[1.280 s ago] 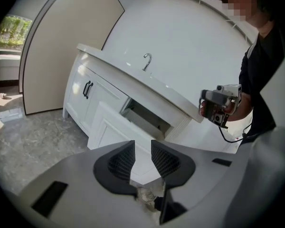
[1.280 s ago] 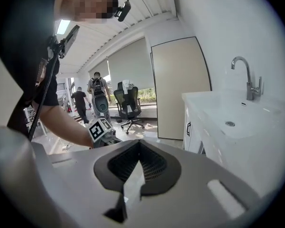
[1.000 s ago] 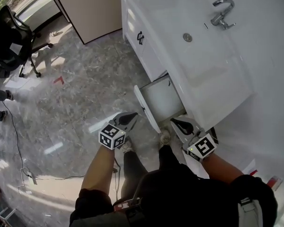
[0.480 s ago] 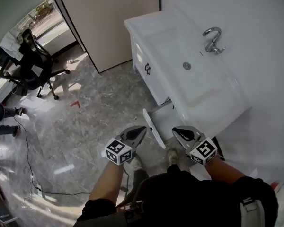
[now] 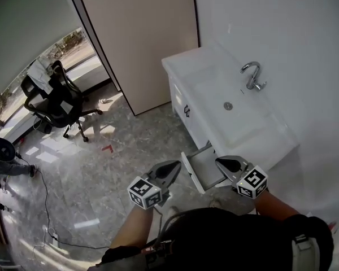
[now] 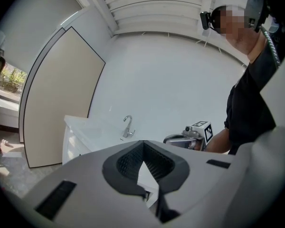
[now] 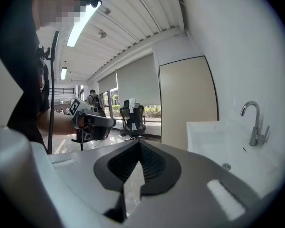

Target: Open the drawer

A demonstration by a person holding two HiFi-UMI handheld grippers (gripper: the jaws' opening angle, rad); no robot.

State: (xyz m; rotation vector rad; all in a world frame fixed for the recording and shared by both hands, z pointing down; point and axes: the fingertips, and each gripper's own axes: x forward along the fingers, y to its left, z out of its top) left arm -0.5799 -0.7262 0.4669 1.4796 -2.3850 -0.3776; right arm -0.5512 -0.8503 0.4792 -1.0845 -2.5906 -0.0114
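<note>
The white vanity [image 5: 274, 140] stands against the wall with a chrome faucet [image 5: 252, 75] on its sink top. Its lower drawer [image 5: 193, 174] is pulled out, front panel toward me, the inside bare. A closed front above carries a dark handle [image 5: 187, 110]. My left gripper [image 5: 175, 165] hovers left of the drawer front, jaws shut and nothing between them [image 6: 142, 144]. My right gripper [image 5: 221, 162] hangs above the drawer's right side, shut and not holding anything [image 7: 139, 144]. Neither touches the drawer. Each gripper view shows the other gripper: the right gripper [image 6: 190, 137] and the left gripper [image 7: 92, 120].
A tall beige panel [image 5: 141, 38] stands left of the vanity. A black office chair [image 5: 56, 103] sits by the window, and a person [image 5: 0, 151] is at the left edge. A cable [image 5: 45, 196] trails over the marble floor.
Both grippers have risen away from the drawer and the floor, the left one more. The head view has lifted and pulled back, showing more of the room. The drawer stays open.
</note>
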